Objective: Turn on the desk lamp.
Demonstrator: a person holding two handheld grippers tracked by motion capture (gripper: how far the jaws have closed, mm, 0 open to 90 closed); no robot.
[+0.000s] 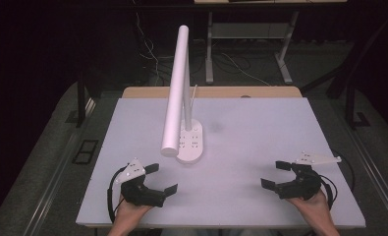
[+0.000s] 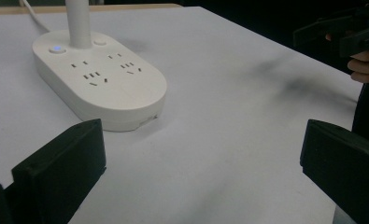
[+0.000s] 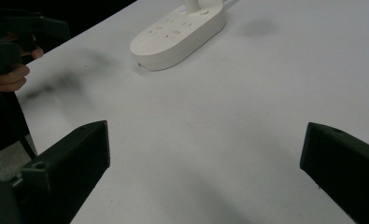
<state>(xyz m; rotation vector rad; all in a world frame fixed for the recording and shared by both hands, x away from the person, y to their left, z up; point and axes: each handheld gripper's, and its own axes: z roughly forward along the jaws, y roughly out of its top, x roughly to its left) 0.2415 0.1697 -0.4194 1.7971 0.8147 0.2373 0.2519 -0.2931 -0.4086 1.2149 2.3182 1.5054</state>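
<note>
Both grippers rest near the table's front edge — left gripper (image 1: 152, 179) and right gripper (image 1: 278, 175), jaws spread wide, holding nothing. Nothing looks begun — the lamp base (image 1: 190, 141) stands untouched mid-table.

Desk lamp (image 1: 189, 140) on table (image 1: 260, 147) left of centre, hand-held grippers at near corners

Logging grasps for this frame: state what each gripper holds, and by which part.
Nothing is held. The left gripper and right gripper both rest open on the table, short of the lamp base.
</note>
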